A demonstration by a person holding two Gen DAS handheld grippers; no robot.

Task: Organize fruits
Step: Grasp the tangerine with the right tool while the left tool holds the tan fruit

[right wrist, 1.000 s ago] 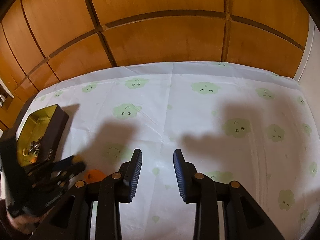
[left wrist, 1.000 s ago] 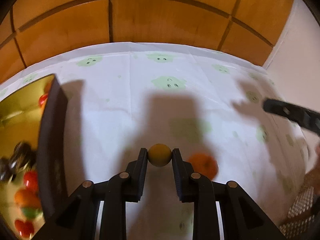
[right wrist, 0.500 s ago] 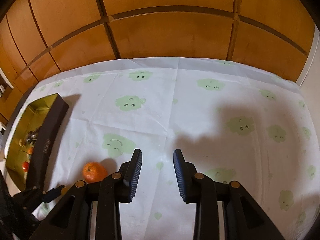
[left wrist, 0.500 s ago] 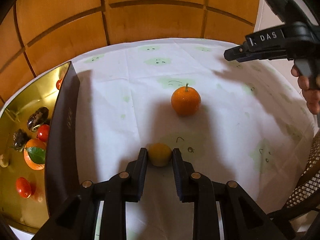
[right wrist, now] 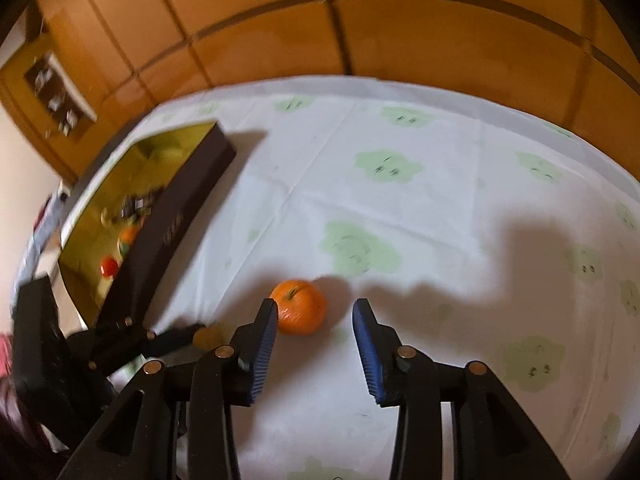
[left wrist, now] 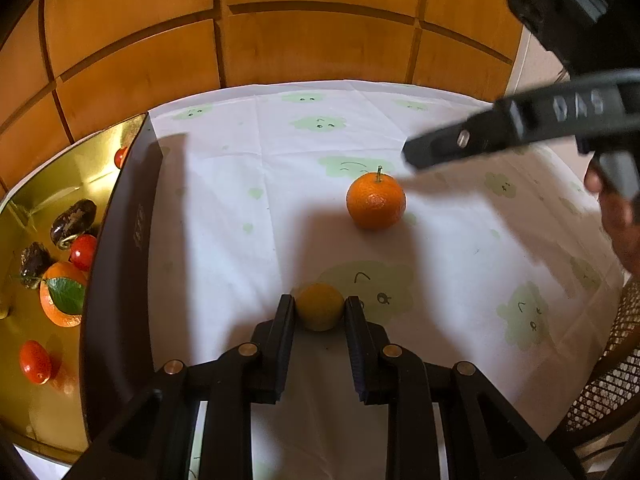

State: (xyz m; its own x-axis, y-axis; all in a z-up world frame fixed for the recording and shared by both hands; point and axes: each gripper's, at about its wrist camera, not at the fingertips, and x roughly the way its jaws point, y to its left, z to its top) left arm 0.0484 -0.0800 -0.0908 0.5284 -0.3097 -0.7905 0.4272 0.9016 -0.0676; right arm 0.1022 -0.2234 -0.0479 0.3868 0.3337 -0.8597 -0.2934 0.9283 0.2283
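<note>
My left gripper point(left wrist: 320, 307) is shut on a small yellow fruit point(left wrist: 320, 306), low over the white tablecloth. An orange mandarin point(left wrist: 376, 201) with a short stem rests on the cloth ahead of it. The right gripper point(left wrist: 412, 158) shows in the left wrist view, reaching in from the right above the mandarin. In the right wrist view my right gripper point(right wrist: 315, 307) is opening, and the mandarin point(right wrist: 299, 312) sits just past its left fingertip, untouched. The left gripper point(right wrist: 200, 332) and its yellow fruit point(right wrist: 208, 337) appear at lower left there.
A dark box with a gold inside point(left wrist: 120, 240) stands at the left, holding an orange with a leaf point(left wrist: 60, 300), red tomatoes point(left wrist: 35, 361) and dark dates point(left wrist: 72, 220). A wooden wall runs behind the table. A wicker chair point(left wrist: 612, 384) is at the right edge.
The left gripper carried the yellow fruit toward the box, then held still. The right gripper swung left and down toward the mandarin, and its jaws have spread wider.
</note>
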